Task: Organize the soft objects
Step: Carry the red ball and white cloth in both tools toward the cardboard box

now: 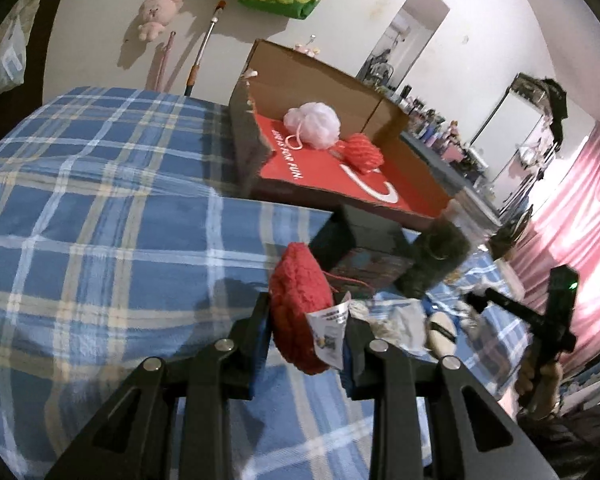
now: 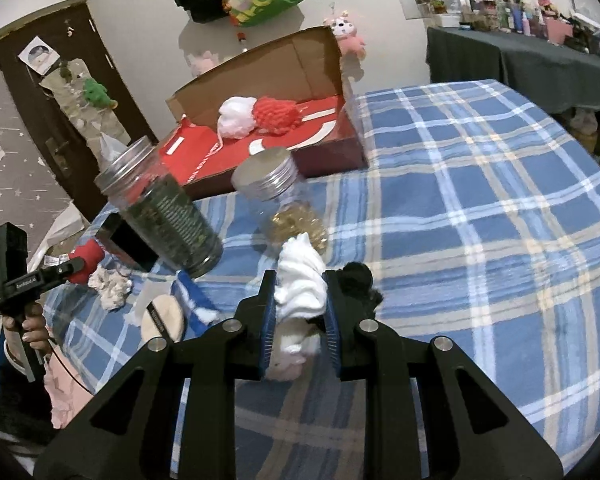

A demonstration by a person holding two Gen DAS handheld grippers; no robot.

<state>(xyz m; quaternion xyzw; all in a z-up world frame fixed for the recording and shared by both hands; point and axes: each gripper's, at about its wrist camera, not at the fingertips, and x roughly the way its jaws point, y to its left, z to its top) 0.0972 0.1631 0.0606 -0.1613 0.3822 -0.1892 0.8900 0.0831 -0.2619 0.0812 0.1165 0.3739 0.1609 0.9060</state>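
- Blue plaid bed point(image 2: 480, 200) carries everything.
- Red knitted piece point(image 1: 300, 312) is clamped in the left gripper point(image 1: 306, 328); white soft piece point(image 2: 300, 280) is squeezed in the right gripper point(image 2: 300, 312), both above the bed.
- Both should be carried over the red box point(image 2: 336, 148) rim and released low.
- Pink pouf point(image 1: 312, 124) and red yarn point(image 1: 362, 152) lie inside; two jars point(image 2: 164, 200) stay closed.

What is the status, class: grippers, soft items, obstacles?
Left hand-held gripper shut on red knitted piece. Right hand-held gripper shut on white fluffy piece. Jars stand before open red box.
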